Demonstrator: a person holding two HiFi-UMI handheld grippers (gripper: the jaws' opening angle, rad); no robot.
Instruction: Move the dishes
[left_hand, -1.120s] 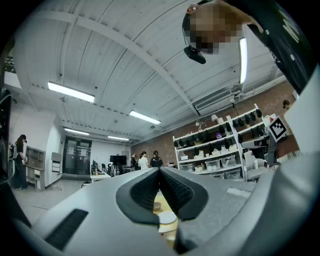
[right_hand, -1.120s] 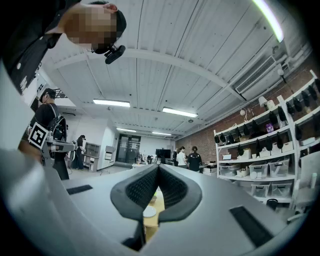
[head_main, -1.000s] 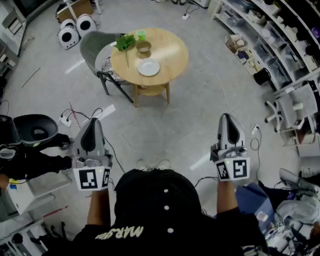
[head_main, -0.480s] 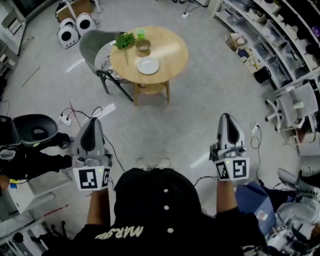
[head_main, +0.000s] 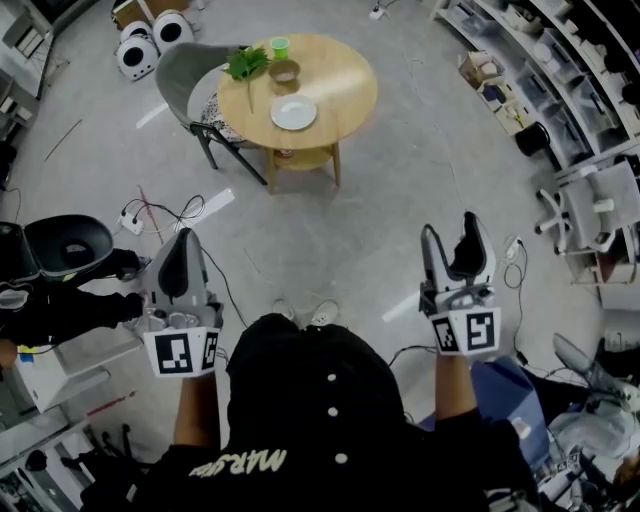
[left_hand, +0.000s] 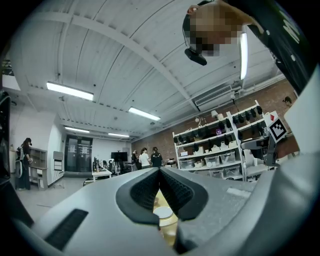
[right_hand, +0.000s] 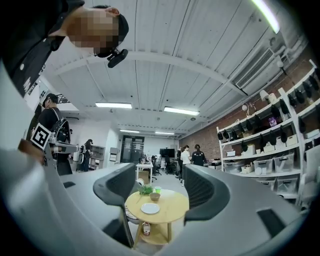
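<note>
since the earlier frames the right hand-held gripper (head_main: 452, 228) has spread its jaws wide. they hold nothing, and its own view shows the round desk (right_hand: 175, 202) far ahead through the gap. the left hand-held gripper (head_main: 184, 238) has stayed pressed shut and empty, with only a sliver of desk showing below its pads. the desk has also slid a little toward the top of the head view.

the task looks not yet begun. the white plate (head_main: 294, 112), the brown bowl (head_main: 285, 71) and the green cup (head_main: 280, 46) all sit on the desk beside a leafy sprig (head_main: 247, 63), well apart from both hand-held grippers. open floor lies between.

a grey chair (head_main: 185, 78) stands against the desk's left side. cables (head_main: 165, 210) trail on the floor at left, a likely trip hazard on the approach. shelves (head_main: 560, 60) line the right.
</note>
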